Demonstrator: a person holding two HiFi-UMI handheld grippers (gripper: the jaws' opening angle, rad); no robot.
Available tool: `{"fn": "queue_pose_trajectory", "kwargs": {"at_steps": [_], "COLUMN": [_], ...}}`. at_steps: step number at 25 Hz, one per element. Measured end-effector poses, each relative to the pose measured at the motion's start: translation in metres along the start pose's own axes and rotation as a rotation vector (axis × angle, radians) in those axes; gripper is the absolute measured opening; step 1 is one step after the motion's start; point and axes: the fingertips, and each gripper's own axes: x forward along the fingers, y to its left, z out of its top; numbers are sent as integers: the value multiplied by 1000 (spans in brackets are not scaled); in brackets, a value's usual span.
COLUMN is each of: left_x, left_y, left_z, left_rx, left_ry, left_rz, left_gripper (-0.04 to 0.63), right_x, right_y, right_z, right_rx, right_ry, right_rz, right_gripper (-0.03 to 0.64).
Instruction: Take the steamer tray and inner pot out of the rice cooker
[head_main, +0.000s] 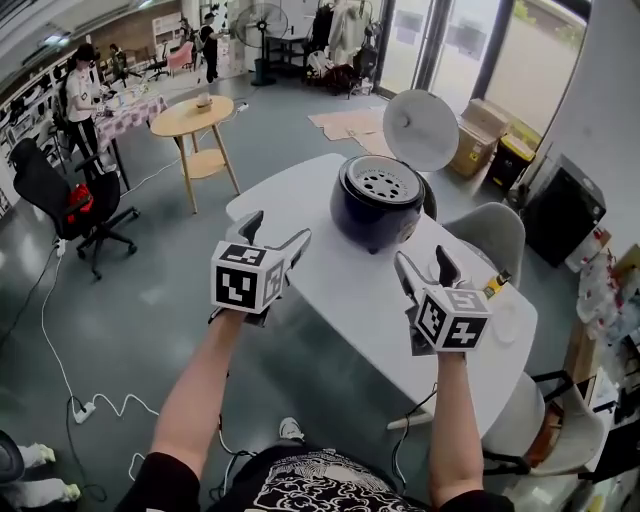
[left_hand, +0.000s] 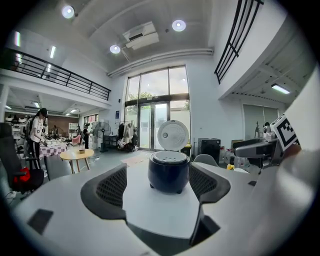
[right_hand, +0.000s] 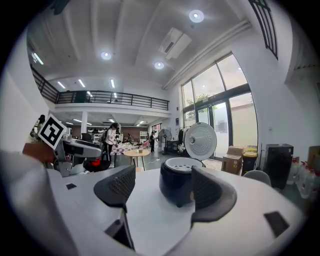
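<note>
A dark blue rice cooker (head_main: 377, 205) stands on the white table (head_main: 340, 285) with its round white lid (head_main: 420, 129) swung up at the back. A white perforated steamer tray (head_main: 381, 184) sits in its top; the inner pot is hidden beneath it. My left gripper (head_main: 274, 238) hovers open near the table's left edge, short of the cooker. On the other side, my right gripper (head_main: 425, 268) is open too, above the table to the cooker's right front. The cooker (left_hand: 168, 171) appears centred between the left jaws and the cooker (right_hand: 180, 180) lies ahead of the right jaws.
A grey chair (head_main: 490, 235) stands behind the table at right, another chair (head_main: 545, 430) at the near right. A round wooden table (head_main: 193, 118) and a black office chair (head_main: 60, 195) stand to the left. Cardboard boxes (head_main: 476, 130) lie behind the cooker. Cables (head_main: 80, 405) trail on the floor.
</note>
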Motion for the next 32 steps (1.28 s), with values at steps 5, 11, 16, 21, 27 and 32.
{"fn": "queue_pose_trajectory", "kwargs": {"at_steps": [5,11,16,21,27,32], "left_x": [23,37,52,72,106,150], "left_y": [29,45,52,60,80,88], "left_z": [10,11,6,4,-3,-1], "left_rx": [10,39,44,53,57,64], "left_ry": [-1,7,14,21,29,34], "left_rz": [-37,-83,-104,-127,-145,-161], "left_gripper": [382,382,382,382,382,382], "right_x": [32,50,58,73,107,142], "right_y": [6,14,9,3,-5,-27], "right_z": [11,16,11,2,0,-3], "right_rx": [5,14,26,40,42,47], "right_ry": [-6,-21,-21,-8,-12,-13], "right_rz": [-37,-72,-99,-123,-143,-155], "right_gripper": [350,349,348,348,348,348]}}
